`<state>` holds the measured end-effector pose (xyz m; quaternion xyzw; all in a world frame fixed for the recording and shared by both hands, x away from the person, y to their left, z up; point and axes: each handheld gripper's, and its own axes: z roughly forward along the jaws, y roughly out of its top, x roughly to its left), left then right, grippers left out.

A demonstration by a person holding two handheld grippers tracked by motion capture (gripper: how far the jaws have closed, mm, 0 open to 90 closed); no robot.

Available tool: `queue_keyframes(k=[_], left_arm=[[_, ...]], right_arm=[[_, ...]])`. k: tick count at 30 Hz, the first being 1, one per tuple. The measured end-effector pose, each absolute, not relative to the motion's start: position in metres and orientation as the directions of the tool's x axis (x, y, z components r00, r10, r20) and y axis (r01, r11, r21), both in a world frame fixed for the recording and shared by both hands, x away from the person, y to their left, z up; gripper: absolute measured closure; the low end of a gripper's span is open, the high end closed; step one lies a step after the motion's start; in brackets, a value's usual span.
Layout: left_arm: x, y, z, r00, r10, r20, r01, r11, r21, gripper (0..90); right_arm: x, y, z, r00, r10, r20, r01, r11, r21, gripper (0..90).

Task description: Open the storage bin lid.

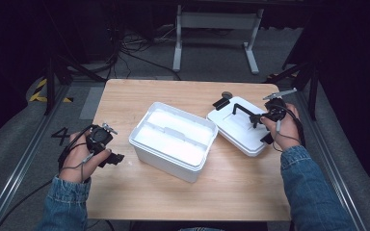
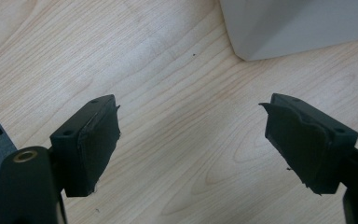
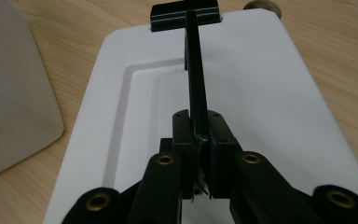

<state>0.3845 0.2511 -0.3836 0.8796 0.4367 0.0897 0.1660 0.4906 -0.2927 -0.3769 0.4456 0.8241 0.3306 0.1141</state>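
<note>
Right gripper (image 3: 198, 154) around lid handle (image 3: 196, 84)

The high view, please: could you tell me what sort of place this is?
Probably a lab recording station: a light wooden table ringed by dark curtains, loose black floor cables, and a white metal stand frame behind.

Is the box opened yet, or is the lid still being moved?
The white box already stands open and looks empty. Its lid lies beside it on the table, with the right gripper shut on the lid's black handle. The left gripper is open, holding nothing. What's left isn't clear.
</note>
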Motion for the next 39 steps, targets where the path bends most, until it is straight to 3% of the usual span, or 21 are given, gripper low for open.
queue_keyframes(k=[17,39], left_arm=[[0.384,0.252,-0.383,0.602,0.799,0.017,0.736,-0.562,0.378,18.5],[0.383,0.252,-0.383,0.596,0.803,0.008,0.743,-0.554,0.375,18.5]], right_arm=[[0.491,-0.298,-0.405,-0.567,0.811,0.141,0.68,0.365,0.637,84.6],[0.494,-0.303,-0.427,-0.529,0.828,0.187,0.751,0.354,0.558,83.7]])
